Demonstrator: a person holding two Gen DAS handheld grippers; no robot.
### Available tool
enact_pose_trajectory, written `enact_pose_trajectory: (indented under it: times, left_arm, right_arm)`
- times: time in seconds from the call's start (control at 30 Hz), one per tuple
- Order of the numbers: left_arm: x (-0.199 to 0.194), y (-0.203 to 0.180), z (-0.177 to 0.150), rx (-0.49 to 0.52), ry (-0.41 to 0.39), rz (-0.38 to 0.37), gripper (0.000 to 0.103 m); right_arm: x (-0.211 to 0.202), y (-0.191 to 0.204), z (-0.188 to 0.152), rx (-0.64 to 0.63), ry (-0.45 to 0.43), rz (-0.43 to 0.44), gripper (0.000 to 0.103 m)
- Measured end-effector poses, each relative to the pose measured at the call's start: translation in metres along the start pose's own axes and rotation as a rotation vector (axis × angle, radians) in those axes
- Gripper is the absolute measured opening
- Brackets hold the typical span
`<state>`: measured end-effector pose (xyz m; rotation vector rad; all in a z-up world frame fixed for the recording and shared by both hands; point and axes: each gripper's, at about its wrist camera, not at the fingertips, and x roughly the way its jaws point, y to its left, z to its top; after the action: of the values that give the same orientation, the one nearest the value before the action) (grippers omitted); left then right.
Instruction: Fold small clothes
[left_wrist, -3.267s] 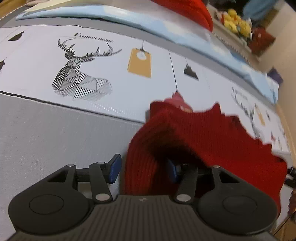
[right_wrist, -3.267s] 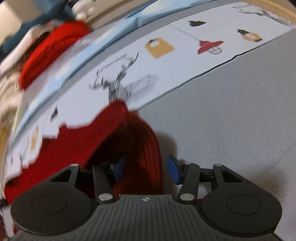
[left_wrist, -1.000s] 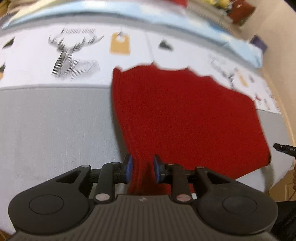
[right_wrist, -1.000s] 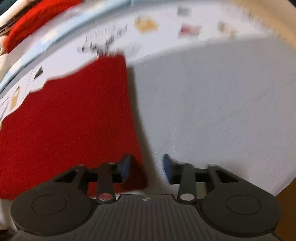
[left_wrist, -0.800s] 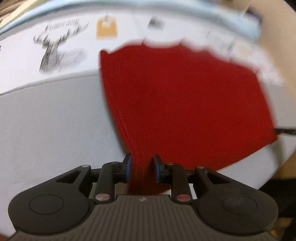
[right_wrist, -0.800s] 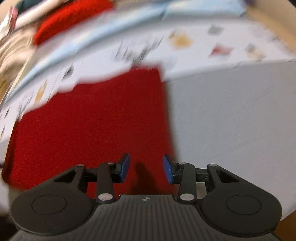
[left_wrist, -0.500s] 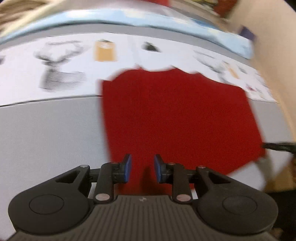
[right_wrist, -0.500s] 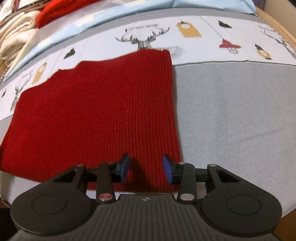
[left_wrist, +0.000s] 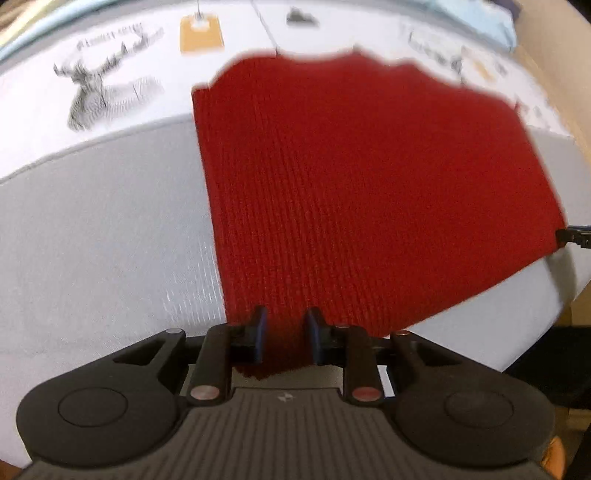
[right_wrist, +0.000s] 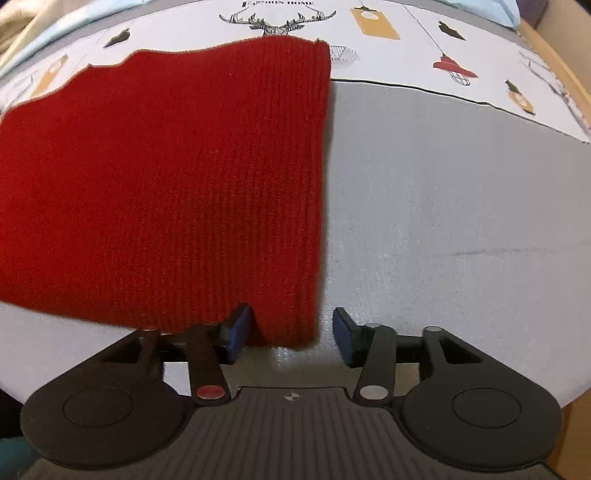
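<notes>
- Red knit garment (right_wrist: 166, 177) now lies flat as a rough rectangle on the grey bedsheet (right_wrist: 443, 206); far edge overlaps the printed strip with the deer graphic (right_wrist: 277, 22).
- 3.3 s ago it was bunched and lifted between both grippers; by 1.0 s ago it was stretched out, and since 0.5 s ago it has sat flat in about the same spot. So the spread/lay-down looks finished.
- Right gripper (right_wrist: 288, 332): jaws have opened wider than 0.5 s ago. The near-right corner of the cloth sits in the gap, but the right pad is clear of it, so it is released.
- Left gripper (left_wrist: 284, 334): jaws narrow, same gap as 0.5 s ago, with the near-left hem running between the pads. Reads as pinched on the garment, though the blur stops me confirming contact.
- Judgement: one fold or the flattening is done and the hands are letting go, right hand first. Next is probably a re-grip for another fold.
- Right view only: sharp. Clean straight right edge, rib texture, red lamp print (right_wrist: 454, 68), and a wavy far edge at left.
- Left view only: motion-blurred. Shows the straight left edge, the orange tag print (left_wrist: 201, 31), and a dark tip at the far right frame edge by the cloth's corner, likely the other gripper.
- Neither view shows the layer count.
</notes>
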<state>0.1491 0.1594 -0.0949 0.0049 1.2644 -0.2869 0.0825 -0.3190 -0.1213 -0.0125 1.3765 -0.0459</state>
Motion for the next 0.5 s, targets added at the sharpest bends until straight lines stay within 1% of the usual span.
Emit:
enact_pose_trajectory:
  times: [0.03,0.13,0.17,0.2,0.27,0.33,0.4,0.43,0.47,0.5]
  left_arm:
    - [-0.017,0.004,0.002,-0.030,-0.053,0.001,0.027]
    - [-0.070,0.015,0.003,-0.088,-0.211,0.037,0.029]
    - [-0.091,0.018,0.000,-0.101,-0.266,0.058,0.030]
    - [-0.106,0.019,-0.004,-0.104,-0.304,0.077,0.031]
    - [-0.135,0.018,-0.018,-0.113,-0.385,0.117,0.034]
    - [-0.152,0.020,-0.036,-0.153,-0.448,0.130,0.039]
    - [-0.159,0.027,-0.058,-0.208,-0.504,0.137,0.039]
    - [-0.160,0.028,-0.069,-0.229,-0.520,0.153,0.039]
    - [-0.165,0.027,-0.084,-0.252,-0.505,0.183,0.039]
    - [-0.170,0.027,-0.086,-0.263,-0.516,0.204,0.039]
  right_arm:
    - [-0.011,0.002,0.001,0.013,-0.038,-0.009,0.051]
    - [-0.056,0.014,-0.001,0.023,-0.202,-0.004,0.051]
    - [-0.070,0.020,-0.003,0.020,-0.261,-0.004,0.051]
    - [-0.083,0.026,-0.006,0.018,-0.309,-0.002,0.051]
    - [-0.104,0.043,-0.015,0.020,-0.392,0.029,0.051]
    - [-0.116,0.060,-0.025,0.027,-0.442,0.063,0.051]
    - [-0.121,0.079,-0.037,0.021,-0.460,0.097,0.050]
    - [-0.122,0.092,-0.042,0.010,-0.460,0.115,0.049]
    - [-0.121,0.105,-0.046,-0.005,-0.459,0.130,0.042]
    - [-0.121,0.120,-0.049,-0.026,-0.458,0.149,0.030]
